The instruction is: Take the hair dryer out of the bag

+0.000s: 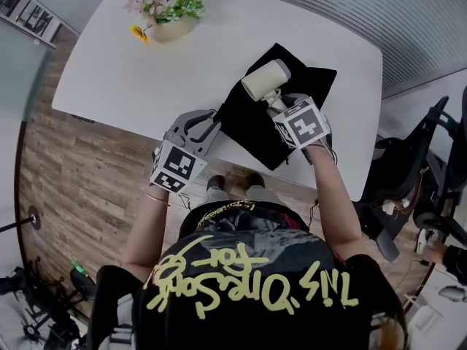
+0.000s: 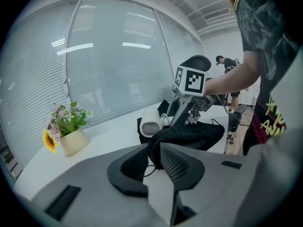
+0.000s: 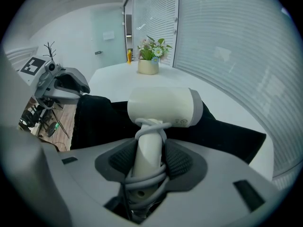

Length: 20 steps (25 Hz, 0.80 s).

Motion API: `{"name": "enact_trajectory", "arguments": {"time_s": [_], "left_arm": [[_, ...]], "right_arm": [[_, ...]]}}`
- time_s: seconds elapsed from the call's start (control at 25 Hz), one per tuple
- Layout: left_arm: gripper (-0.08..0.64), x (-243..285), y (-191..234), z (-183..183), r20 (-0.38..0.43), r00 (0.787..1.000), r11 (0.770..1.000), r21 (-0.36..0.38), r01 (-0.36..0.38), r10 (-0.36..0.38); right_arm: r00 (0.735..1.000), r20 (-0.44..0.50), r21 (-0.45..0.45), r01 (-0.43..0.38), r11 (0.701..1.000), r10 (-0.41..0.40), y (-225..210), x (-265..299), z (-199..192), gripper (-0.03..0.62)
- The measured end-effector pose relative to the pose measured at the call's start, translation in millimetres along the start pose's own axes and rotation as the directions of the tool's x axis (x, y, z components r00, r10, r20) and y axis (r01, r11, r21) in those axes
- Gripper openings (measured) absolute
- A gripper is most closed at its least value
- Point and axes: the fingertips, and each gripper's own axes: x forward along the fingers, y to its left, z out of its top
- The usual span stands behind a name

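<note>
The right tool (image 3: 150, 149) is clamped on the handle of the hair dryer (image 3: 163, 105) (its cord is wound round that handle). The dryer's head sits clear above the black bag (image 3: 94, 119), which lies flat on the desk (image 1: 146, 71). At the bag's 8 o'clock corner the left tool (image 2: 152, 161) stands slightly apart, with fabric loose in its gap. With that hold slack, a cord loop catching the cloth could drag the bag along, or the smooth handle could twist in the grip.

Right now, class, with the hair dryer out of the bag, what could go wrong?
The right tongs clamp the hair dryer over its wound cord, so it might slip or twist. The left tongs stand open at the black bag, which lies by the table edge and could slide off.
</note>
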Motion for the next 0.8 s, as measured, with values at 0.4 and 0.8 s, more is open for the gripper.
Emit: {"name": "enact_trajectory", "arguments": {"time_s": [0.4,0.8], "left_arm": [[0.077,-9,14,10,0.049,0.998,0.999,-0.031,-0.036,0.037],[0.077,-7,12,31,0.107,0.994,0.999,-0.020,-0.028,0.030]], "right_arm": [[0.995,-0.042,-0.061,0.086,0.994,-0.088,0,0,1,0.190],[0.980,-0.034,-0.133,0.191,0.973,-0.197,3,1,0,0.190]]}}
